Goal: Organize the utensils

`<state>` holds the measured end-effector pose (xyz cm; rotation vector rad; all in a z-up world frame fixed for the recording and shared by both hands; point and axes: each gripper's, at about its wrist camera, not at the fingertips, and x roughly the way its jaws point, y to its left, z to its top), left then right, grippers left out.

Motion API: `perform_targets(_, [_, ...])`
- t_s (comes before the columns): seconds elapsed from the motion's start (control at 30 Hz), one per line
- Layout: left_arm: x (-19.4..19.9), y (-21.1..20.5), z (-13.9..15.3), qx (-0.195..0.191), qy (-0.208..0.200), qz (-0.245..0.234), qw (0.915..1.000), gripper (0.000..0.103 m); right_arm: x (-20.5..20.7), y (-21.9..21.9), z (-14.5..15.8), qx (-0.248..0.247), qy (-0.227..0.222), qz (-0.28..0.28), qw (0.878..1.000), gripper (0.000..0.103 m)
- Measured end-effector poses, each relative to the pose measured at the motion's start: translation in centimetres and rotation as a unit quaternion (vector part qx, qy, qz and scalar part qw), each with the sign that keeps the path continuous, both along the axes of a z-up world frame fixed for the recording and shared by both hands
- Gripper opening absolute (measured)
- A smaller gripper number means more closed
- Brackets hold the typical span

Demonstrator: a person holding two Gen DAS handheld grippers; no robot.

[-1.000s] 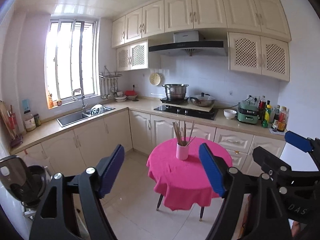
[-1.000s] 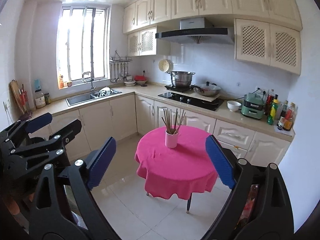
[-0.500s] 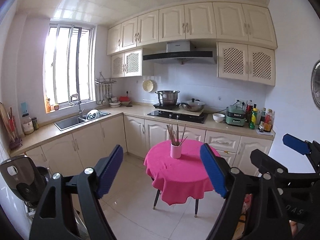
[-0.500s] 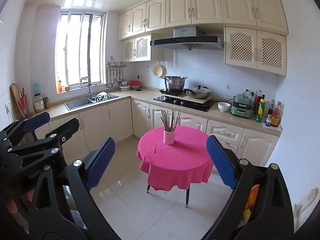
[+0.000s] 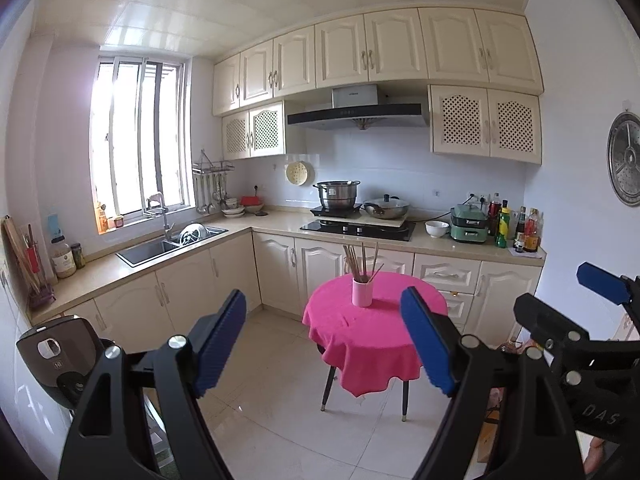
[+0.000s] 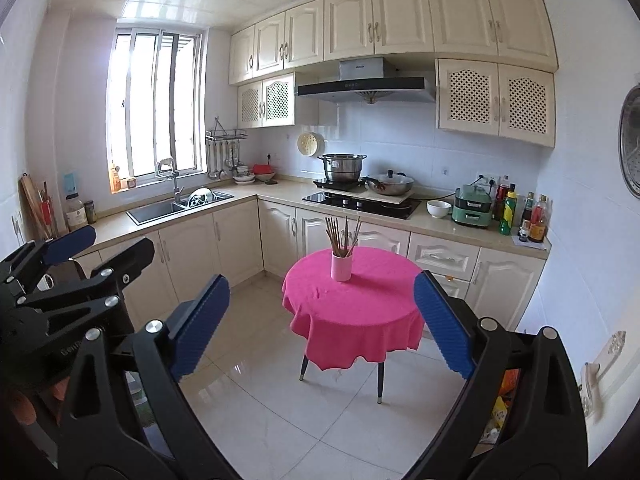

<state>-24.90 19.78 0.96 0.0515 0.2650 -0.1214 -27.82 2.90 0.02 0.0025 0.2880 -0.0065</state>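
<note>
Nothing is held yet; the step in hand is judged to be the approach to the pink cup [image 5: 362,291] of chopsticks [image 5: 357,258], which stands upright on the round table [image 5: 376,320] with the pink cloth, toward the table's far side. The table is well apart from both grippers, out on the tiled floor in front of the stove counter [image 5: 356,227].

To do this well, the table should be closed in on squarely, with the cup kept centred between the blue pads. The cup looks light and top-heavy with long sticks fanned out of it, so a low grip on the cup body or a pinch on a few sticks near the rim is advised; a sideways knock could tip it. The cloth may slide if dragged.

The left gripper [image 5: 322,344] is spread wide, nothing between its pads, aimed level at the table. The right gripper [image 6: 322,326] is likewise wide apart and empty, held beside the left one, slightly higher than the table. Both are raised forward at about the same height, side by side.
</note>
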Motion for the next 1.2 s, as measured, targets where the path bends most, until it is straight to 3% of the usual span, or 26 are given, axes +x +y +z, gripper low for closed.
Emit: perform_targets(1.2, [-1.1, 1.4, 0.1, -0.001, -0.006, -0.011, 0.9999, 0.078, -0.9, 1.9, -0.3, 0.008, 0.010, -0.005, 1.000, 0.092])
